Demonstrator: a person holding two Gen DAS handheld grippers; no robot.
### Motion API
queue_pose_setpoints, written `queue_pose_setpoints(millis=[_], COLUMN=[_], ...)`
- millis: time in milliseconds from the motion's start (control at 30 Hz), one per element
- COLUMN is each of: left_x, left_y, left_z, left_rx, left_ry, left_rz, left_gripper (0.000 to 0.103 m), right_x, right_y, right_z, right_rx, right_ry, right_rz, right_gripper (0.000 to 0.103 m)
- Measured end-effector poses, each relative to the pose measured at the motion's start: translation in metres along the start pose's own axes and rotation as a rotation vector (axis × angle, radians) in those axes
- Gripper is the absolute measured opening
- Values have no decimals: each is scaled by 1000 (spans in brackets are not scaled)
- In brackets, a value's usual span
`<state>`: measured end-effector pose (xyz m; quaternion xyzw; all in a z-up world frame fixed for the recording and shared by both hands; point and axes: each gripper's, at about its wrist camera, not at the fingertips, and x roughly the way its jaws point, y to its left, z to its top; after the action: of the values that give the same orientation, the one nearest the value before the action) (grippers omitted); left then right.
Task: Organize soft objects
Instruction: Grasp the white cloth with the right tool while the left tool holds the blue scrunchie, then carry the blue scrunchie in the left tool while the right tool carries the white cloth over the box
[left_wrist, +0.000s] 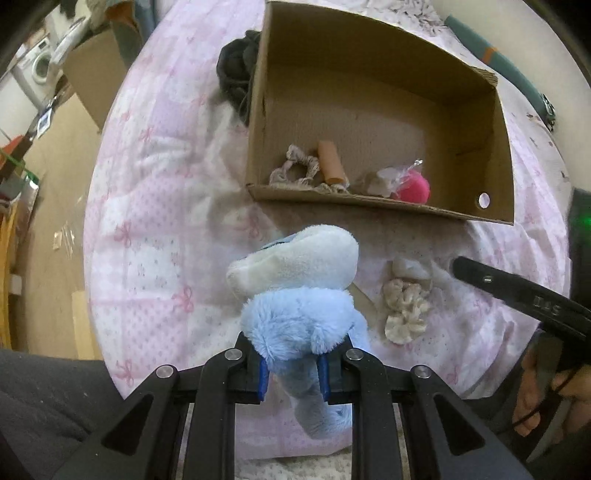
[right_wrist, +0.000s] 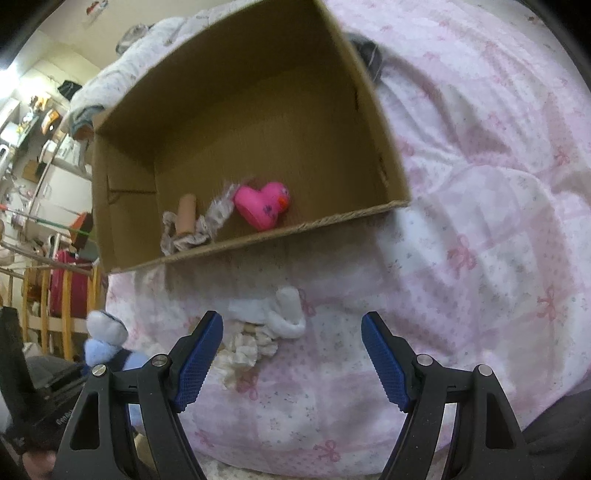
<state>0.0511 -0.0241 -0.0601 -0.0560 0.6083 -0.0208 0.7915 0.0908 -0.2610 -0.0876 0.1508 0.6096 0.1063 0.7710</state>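
Note:
My left gripper (left_wrist: 293, 373) is shut on a blue and white plush toy (left_wrist: 295, 288) and holds it above the pink quilt, in front of the open cardboard box (left_wrist: 384, 206). The plush also shows at the left of the right wrist view (right_wrist: 105, 343). My right gripper (right_wrist: 291, 350) is open and empty over the quilt, close to a cream scrunchie (right_wrist: 245, 350) and a white sock (right_wrist: 284, 314). The scrunchie (left_wrist: 404, 308) and the sock (left_wrist: 410, 267) lie right of the plush. In the box lie a pink heart toy (right_wrist: 264, 205), a patterned scrunchie (left_wrist: 295, 168) and a tan tube (left_wrist: 330, 162).
A pink quilt with bows (left_wrist: 155, 206) covers the bed. A dark garment (left_wrist: 236, 74) lies behind the box's left wall. More cardboard (left_wrist: 96, 74) and a washing machine (left_wrist: 37, 66) stand beyond the bed. The right gripper's arm (left_wrist: 517, 291) reaches in from the right.

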Motion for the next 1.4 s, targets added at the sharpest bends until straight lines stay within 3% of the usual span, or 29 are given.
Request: queue_pose_setpoints(millis=[233, 367, 433, 533, 667, 967, 1167, 1400], left_x=[2, 4, 4, 3, 1, -2, -6, -28], left_y=[1, 3, 3, 3, 4, 6, 3, 7], left_z=[0, 1, 1, 2, 2, 1, -2, 6], left_rx=[-16, -23, -19, -20, -25, -29, -12, -36], left_ry=[4, 6, 1, -5, -15, -33, -58, -122], left_rz=[-17, -12, 1, 8, 15, 36, 66, 12], left_gripper=[19, 19, 19, 19, 19, 19, 19, 19], right_x=[38, 56, 61, 62, 50, -9, -22, -52], right_y=[15, 26, 31, 28, 25, 35, 50, 54], right_z=[10, 10, 10, 10, 10, 1, -7, -8], right_rx=[-28, -80, -126, -118, -133, -140, -168, -176], right_ry=[64, 78, 64, 76, 44, -60, -70, -121], right_rz=[57, 6, -39, -22, -11, 133, 168, 226], right_gripper=[78, 76, 46, 28, 25, 25, 25, 25])
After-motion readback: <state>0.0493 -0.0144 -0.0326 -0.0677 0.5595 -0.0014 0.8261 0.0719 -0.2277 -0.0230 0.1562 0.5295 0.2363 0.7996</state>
